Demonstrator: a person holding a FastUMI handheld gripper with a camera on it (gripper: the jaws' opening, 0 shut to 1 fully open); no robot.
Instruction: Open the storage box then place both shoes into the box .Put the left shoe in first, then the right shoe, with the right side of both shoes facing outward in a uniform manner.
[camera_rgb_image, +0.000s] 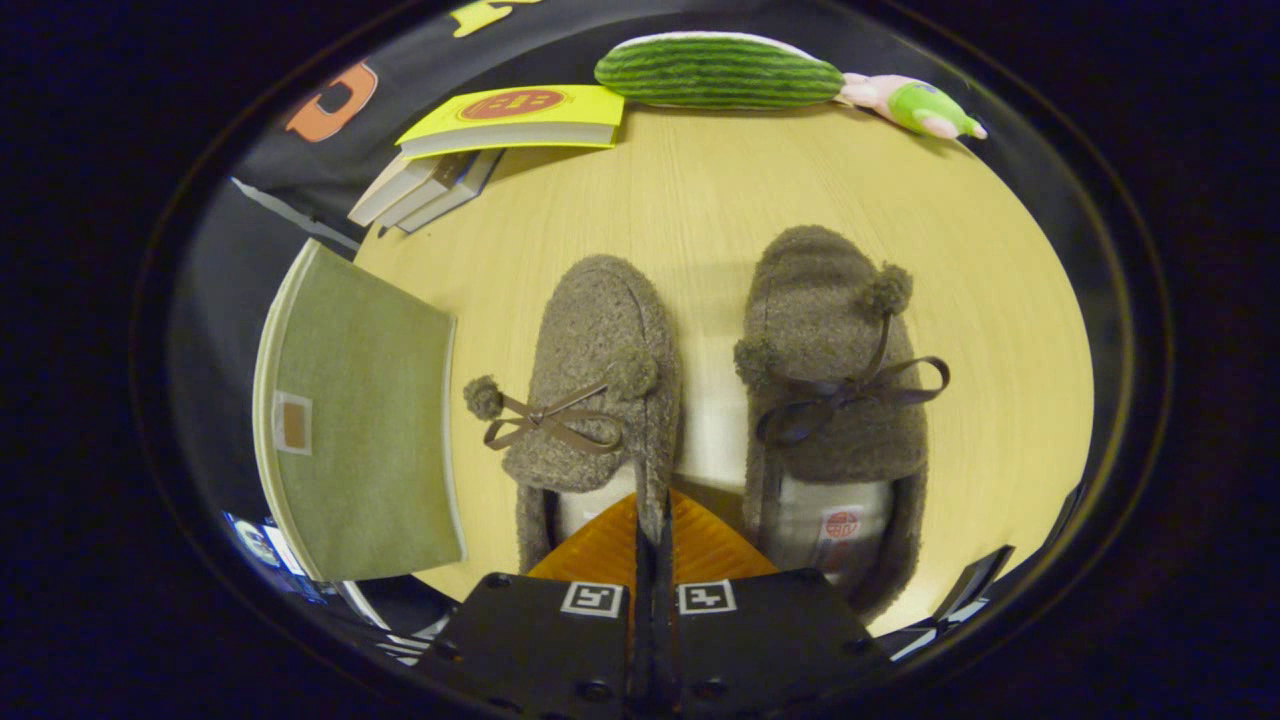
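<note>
Two brown fuzzy slippers with pompom bows lie side by side on the wooden table (720, 180), toes pointing away from me. My gripper (650, 545) is at the heel end of the left shoe (600, 340). Its fingers are closed together, pinching that shoe's inner side wall at the opening. The right shoe (835, 370) lies just right of the fingers, untouched. Left of the shoes stands the green fabric storage box (360, 420), its flat green face with a small tag turned toward me. I cannot tell whether it is open.
A stack of books (470, 150) with a yellow one on top lies at the table's far left corner. A striped green plush cushion (720, 70) and a pink-and-green plush toy (920, 105) rest along the far edge.
</note>
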